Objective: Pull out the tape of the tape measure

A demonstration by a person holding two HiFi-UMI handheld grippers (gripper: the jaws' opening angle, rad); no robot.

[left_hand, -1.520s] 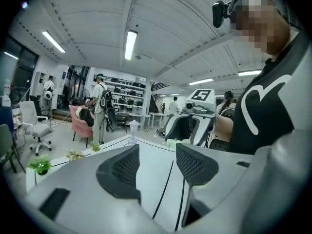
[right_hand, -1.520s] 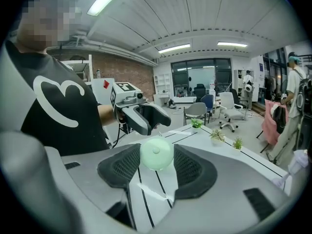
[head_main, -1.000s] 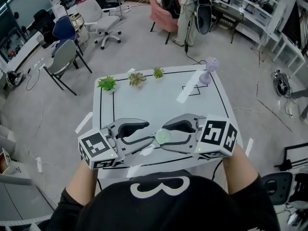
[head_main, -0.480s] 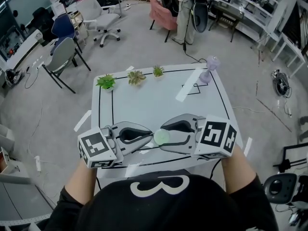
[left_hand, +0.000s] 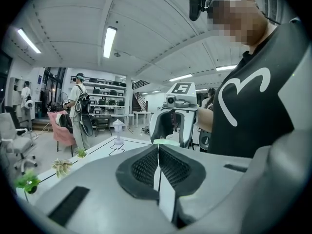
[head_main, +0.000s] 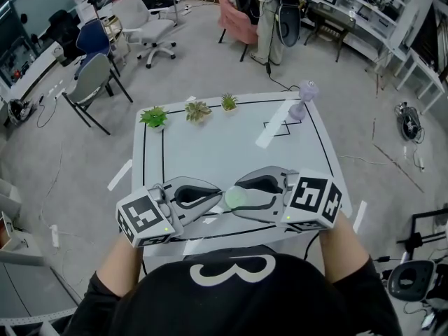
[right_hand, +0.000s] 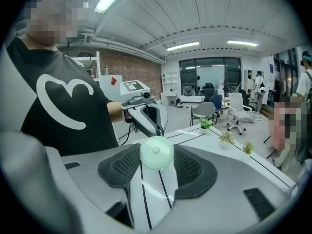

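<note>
Tape end indiscernible at left tongs [left_hand: 157, 147]

The head camera looks steeply down past the person's chest onto the white table [head_main: 224, 152], the room spread beyond; the left gripper [left_hand: 157, 147] camera looks close along its jaws, across at the right gripper [left_hand: 170, 135]; the right gripper's camera faces back the opposite way; all three share the green tape measure [head_main: 236, 199], table and plants [head_main: 198, 110].

Our left gripper [head_main: 217, 203], jaws just closed together, facing our right gripper [head_main: 236, 200], jaws wide and clamping, forearms angled inward
</note>
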